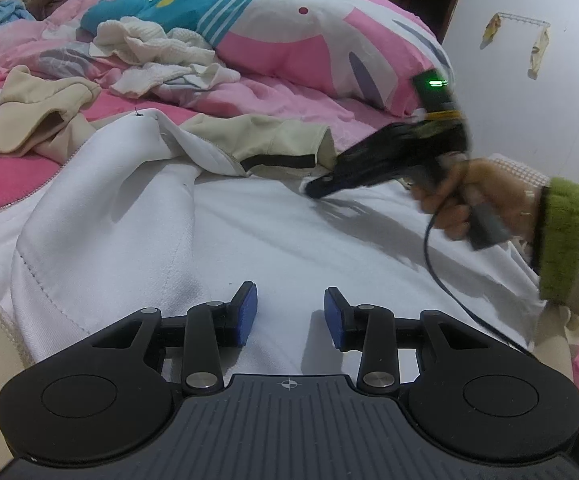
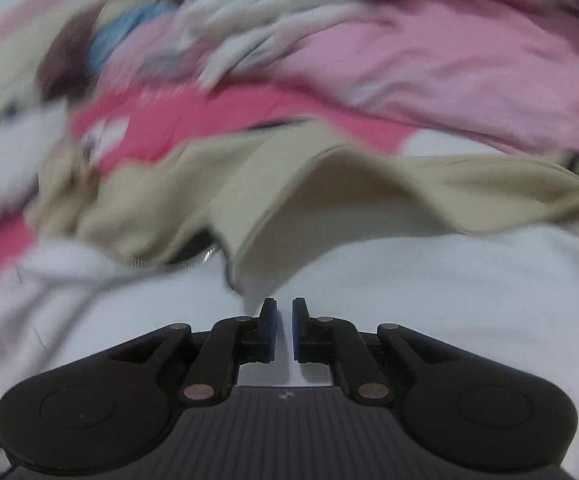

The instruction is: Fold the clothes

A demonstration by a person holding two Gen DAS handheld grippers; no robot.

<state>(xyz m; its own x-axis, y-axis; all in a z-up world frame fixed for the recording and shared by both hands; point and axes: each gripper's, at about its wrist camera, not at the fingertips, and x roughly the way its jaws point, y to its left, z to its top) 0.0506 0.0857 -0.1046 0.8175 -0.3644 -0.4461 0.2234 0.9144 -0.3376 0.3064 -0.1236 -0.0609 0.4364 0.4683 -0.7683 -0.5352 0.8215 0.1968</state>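
Note:
A white zip jacket with beige outer fabric (image 1: 225,236) lies spread on the bed, white lining up. My left gripper (image 1: 290,318) is open and empty, low over the lining. In the left wrist view my right gripper (image 1: 313,186), held in a hand, reaches onto the jacket's far edge beside the beige sleeve (image 1: 277,144). In the blurred right wrist view my right gripper (image 2: 284,330) is nearly closed, with white fabric of the jacket (image 2: 429,288) showing in the narrow gap; a beige flap (image 2: 321,204) folds just ahead.
A pink cartoon quilt (image 1: 309,40) is bunched at the far side of the bed. A pile of white knitwear (image 1: 157,52) and a beige garment (image 1: 37,112) lie beyond the jacket. A white wall (image 1: 529,120) stands at right.

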